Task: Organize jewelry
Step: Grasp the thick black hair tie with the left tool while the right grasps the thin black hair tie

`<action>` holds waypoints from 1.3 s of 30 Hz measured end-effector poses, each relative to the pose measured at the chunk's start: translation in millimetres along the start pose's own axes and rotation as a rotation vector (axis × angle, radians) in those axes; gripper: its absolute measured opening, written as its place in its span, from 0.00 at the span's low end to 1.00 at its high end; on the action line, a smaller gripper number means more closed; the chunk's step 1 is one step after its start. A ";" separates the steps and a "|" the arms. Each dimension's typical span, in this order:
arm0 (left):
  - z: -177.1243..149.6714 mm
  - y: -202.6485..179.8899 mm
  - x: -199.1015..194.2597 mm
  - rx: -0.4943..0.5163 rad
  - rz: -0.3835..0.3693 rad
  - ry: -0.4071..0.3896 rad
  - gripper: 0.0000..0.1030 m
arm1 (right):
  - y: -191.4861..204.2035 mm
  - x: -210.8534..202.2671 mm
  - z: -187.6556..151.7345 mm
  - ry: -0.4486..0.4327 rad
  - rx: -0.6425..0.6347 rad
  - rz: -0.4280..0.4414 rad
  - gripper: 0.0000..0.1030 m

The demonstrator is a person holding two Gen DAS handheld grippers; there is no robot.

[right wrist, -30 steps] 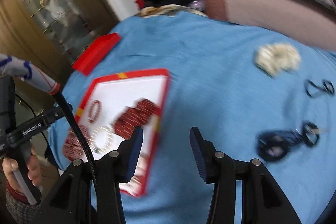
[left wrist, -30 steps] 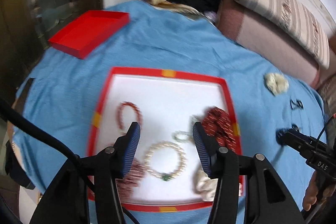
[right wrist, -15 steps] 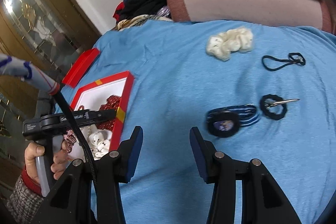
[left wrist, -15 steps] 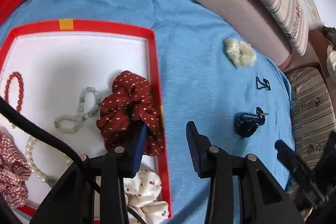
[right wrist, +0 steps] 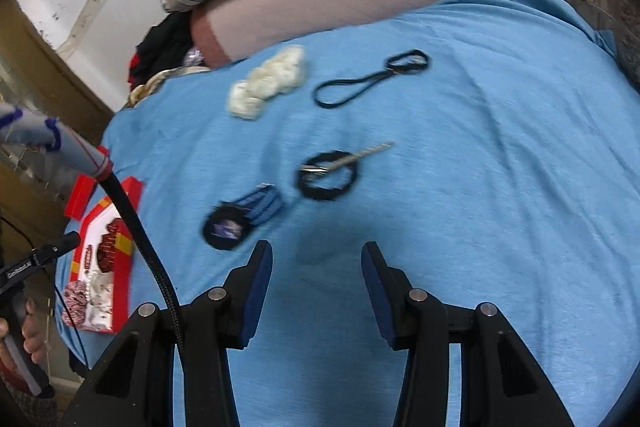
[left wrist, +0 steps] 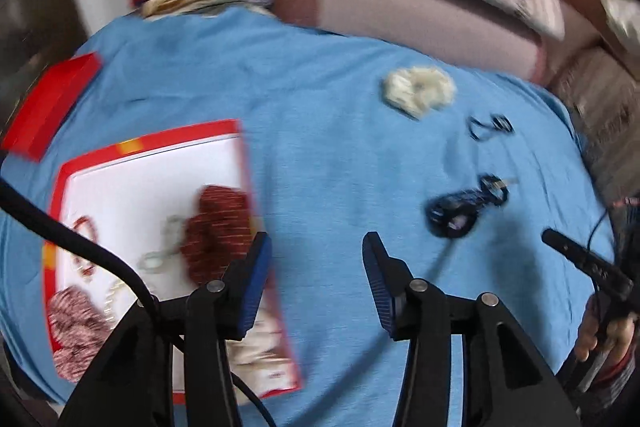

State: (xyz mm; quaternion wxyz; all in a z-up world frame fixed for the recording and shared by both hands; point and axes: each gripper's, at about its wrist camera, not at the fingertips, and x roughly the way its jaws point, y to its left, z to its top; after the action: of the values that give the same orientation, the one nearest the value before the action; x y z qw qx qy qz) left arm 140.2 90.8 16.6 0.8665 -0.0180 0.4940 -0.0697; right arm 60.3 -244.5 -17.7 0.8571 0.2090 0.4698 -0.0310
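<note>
The right tongs (right wrist: 316, 287) hang with their blue pads apart and nothing between them, low over the blue bedspread (right wrist: 480, 187). Just ahead and a little to their left lies the dark blue hair tie (right wrist: 240, 219), a round dark patch with a ribbed blue band running up and to the right from it; that is its long axis, slanted across the line of the tongs, not square to it. Just beyond, close to it, sits the black ring with a silver clip (right wrist: 328, 175), the clip pointing away to the right. Farther off lie the black elastic loop (right wrist: 368, 83) and the cream scrunchie (right wrist: 266, 87), near the pillows. The left tongs (left wrist: 316, 283) also stand apart and empty, over bare cloth just right of the red-rimmed tray (left wrist: 132, 147). The tray already holds a dark red scrunchie (left wrist: 218, 223), bead bracelets and more, though blur hides detail. From the left view the blue hair tie (left wrist: 456, 211) lies well to the right and ahead. So the right hand looks the nearer to it, and I judge a small turn leftward would bring its pads square across the band.
</note>
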 end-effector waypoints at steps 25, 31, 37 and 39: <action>0.1 -135.8 120.3 0.303 -0.258 0.139 0.12 | -24.5 34.1 14.0 0.011 0.039 0.032 0.49; 8.8 -138.5 124.8 0.297 -0.282 0.092 0.45 | -21.0 45.1 26.0 0.010 0.028 0.025 0.49; 14.8 -143.6 134.5 0.276 -0.315 0.087 0.51 | -17.7 66.4 41.7 0.028 0.015 0.015 0.49; 16.1 -142.3 136.5 0.257 -0.321 0.093 0.32 | -16.8 75.6 45.2 0.040 0.013 0.004 0.49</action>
State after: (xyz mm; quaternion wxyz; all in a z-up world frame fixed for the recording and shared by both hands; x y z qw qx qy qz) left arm 207.9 -69.5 -77.4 0.8158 0.0175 0.5112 -0.2700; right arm 133.9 -266.4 -63.7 0.8464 0.2161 0.4860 -0.0281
